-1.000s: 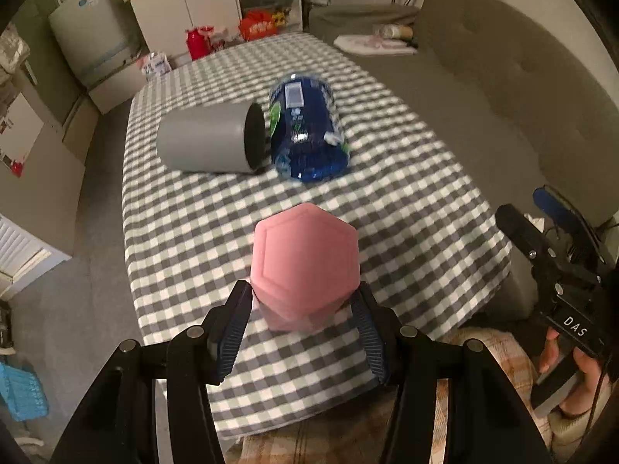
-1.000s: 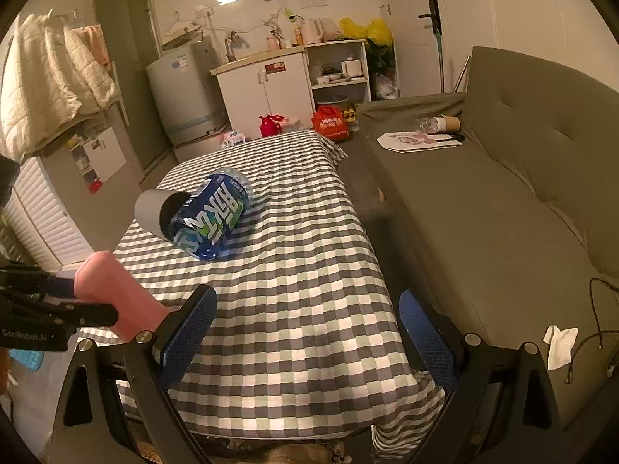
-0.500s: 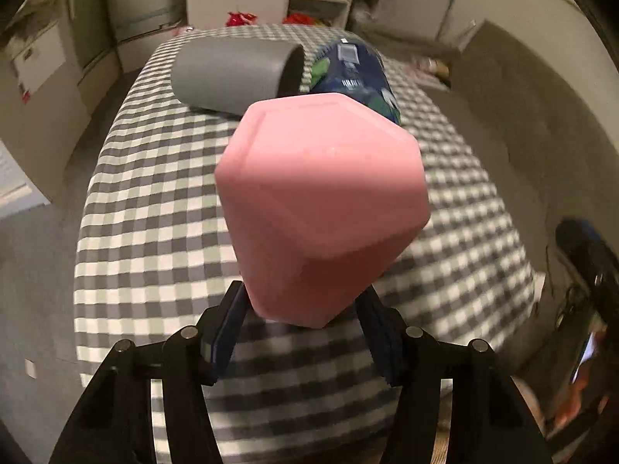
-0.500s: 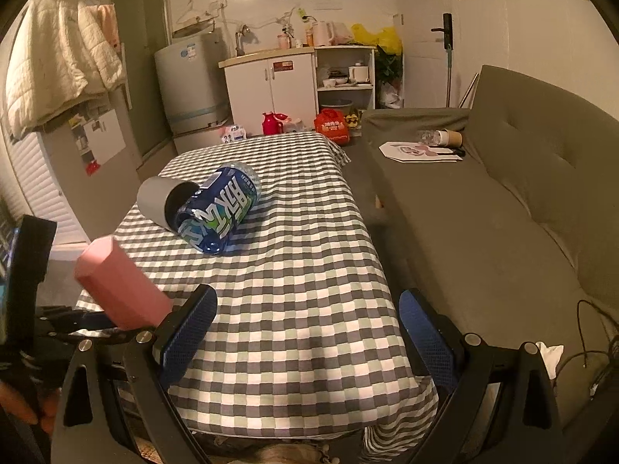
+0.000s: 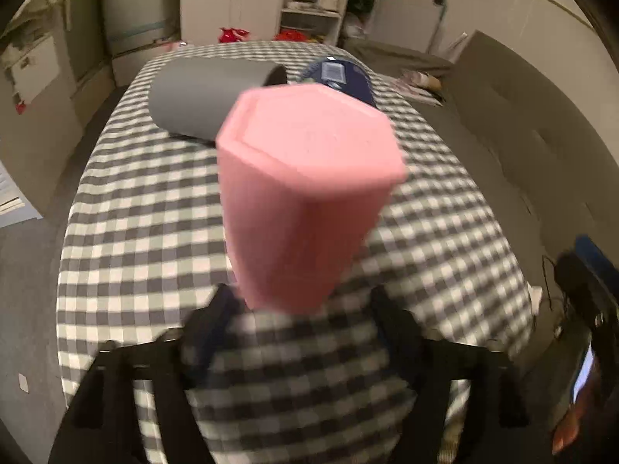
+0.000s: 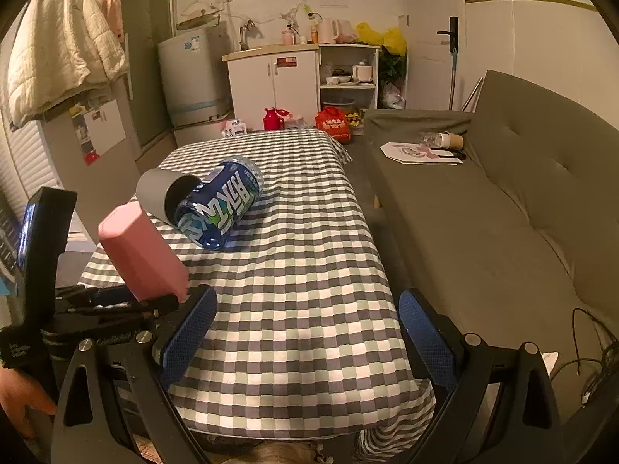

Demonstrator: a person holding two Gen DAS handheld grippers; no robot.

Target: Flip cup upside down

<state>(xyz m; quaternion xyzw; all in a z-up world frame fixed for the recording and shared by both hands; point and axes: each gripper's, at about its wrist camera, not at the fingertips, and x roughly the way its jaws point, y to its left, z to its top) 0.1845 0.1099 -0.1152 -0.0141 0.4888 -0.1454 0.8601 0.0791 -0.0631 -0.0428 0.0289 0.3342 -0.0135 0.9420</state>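
Observation:
A pink hexagonal cup [image 5: 305, 197] is held in my left gripper [image 5: 300, 309], which is shut on its lower end. The cup is lifted off the checked tablecloth [image 5: 147, 208] and tilted, with its flat closed base pointing up and away. In the right wrist view the pink cup [image 6: 141, 251] leans up to the left above the table's near left corner, held by the left gripper [image 6: 154, 301]. My right gripper [image 6: 305, 340] is open and empty over the table's near edge.
A grey cup [image 5: 205, 96] lies on its side mid-table, its mouth against a blue can [image 6: 220, 208] also on its side. A grey sofa [image 6: 503, 208] runs along the right. Cabinets and a fridge stand beyond the far table end.
My left gripper has lifted the pink cup off the table and tipped it, so its base swings up and away. The right gripper has hardly moved.

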